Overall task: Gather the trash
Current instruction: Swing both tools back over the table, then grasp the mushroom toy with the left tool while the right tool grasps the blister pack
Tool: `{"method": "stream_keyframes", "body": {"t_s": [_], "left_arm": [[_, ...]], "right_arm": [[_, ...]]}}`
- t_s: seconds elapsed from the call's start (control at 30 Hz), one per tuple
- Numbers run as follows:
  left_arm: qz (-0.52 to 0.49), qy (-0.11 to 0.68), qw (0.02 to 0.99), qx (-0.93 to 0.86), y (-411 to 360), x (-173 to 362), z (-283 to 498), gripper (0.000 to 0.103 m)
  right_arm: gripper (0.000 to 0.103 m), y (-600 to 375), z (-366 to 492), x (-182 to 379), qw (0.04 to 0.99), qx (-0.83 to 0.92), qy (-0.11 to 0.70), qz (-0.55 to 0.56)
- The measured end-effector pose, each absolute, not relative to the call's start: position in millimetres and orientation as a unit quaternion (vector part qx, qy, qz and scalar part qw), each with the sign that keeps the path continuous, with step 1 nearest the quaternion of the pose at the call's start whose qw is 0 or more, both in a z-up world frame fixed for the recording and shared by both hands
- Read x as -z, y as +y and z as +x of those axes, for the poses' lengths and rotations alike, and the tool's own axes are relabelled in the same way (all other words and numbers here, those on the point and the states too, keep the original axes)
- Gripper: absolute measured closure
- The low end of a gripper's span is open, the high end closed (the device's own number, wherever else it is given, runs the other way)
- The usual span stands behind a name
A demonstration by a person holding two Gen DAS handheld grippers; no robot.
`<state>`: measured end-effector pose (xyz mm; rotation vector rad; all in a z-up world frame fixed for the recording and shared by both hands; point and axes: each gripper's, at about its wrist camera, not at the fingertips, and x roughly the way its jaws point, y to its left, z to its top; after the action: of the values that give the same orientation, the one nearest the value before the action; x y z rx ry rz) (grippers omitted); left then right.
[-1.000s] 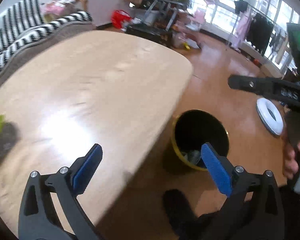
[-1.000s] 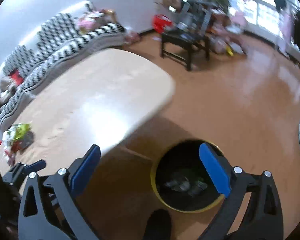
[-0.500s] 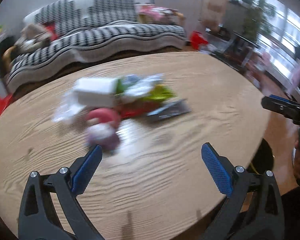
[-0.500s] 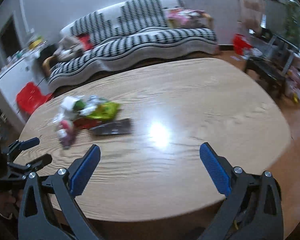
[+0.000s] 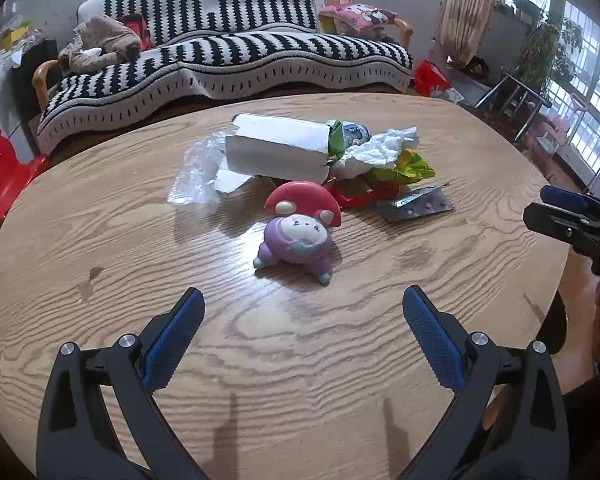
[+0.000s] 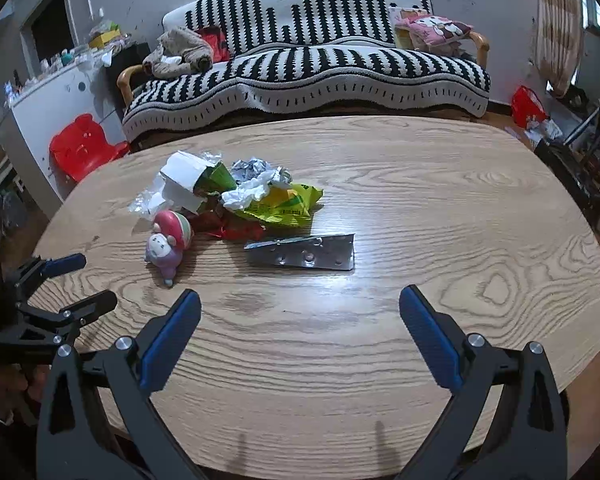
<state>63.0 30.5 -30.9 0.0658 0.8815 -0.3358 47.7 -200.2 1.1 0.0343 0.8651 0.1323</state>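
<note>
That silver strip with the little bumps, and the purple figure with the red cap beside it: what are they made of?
The blister pack looks like thin foil-backed plastic: dull silver, creased, with small round pill pockets. The mushroom-cap toy looks like smooth moulded plastic or soft rubber, slightly glossy; which of the two I cannot tell.

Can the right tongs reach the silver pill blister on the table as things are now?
Probably yes. The right tongs are open and empty, and the pill blister lies flat just ahead, apart from the trash pile, with only bare table between.
</note>
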Motion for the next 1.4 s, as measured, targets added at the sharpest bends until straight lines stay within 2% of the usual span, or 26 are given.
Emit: {"method": "stream_keyframes", "body": {"t_s": [0.23,0.5,0.87,0.93,0.97,1.0,1.07,1.13,1.23,1.27,1.4], "left_arm": [[0.067,0.429,0.887,0.159,8,62,98,0.007],[0.055,0.454,0.877,0.146,1,83,130,0.007],[0.057,0.462,0.873,0.147,-11,93,147,0.007],[0.058,0.460,0.874,0.147,-12,93,149,0.007],[0.060,0.459,0.874,0.146,-13,93,149,0.007],[0.064,0.459,0.874,0.146,-14,94,149,0.007],[0.077,0.459,0.873,0.145,-17,95,148,0.007],[0.083,0.457,0.873,0.148,-20,94,145,0.010],[0.087,0.453,0.874,0.151,-19,90,139,0.034],[0.087,0.453,0.875,0.150,-18,88,136,0.051],[0.080,0.459,0.870,0.160,-13,83,126,0.054]], "right_arm": [[0.007,-201,76,27,0.895,-0.075,0.440,-0.019],[0.007,-197,125,67,0.882,-0.107,0.446,-0.112],[0.008,-224,173,92,0.859,-0.211,0.461,-0.066],[0.018,-225,174,89,0.857,-0.230,0.458,-0.058],[0.027,-224,172,88,0.857,-0.230,0.457,-0.062],[0.040,-222,169,86,0.856,-0.233,0.456,-0.070],[0.051,-219,162,85,0.853,-0.244,0.454,-0.080],[0.052,-215,152,85,0.848,-0.257,0.455,-0.088],[0.052,-212,130,83,0.846,-0.264,0.452,-0.106],[0.055,-212,121,81,0.845,-0.265,0.450,-0.112],[0.055,-210,91,76,0.845,-0.255,0.452,-0.124]]}}
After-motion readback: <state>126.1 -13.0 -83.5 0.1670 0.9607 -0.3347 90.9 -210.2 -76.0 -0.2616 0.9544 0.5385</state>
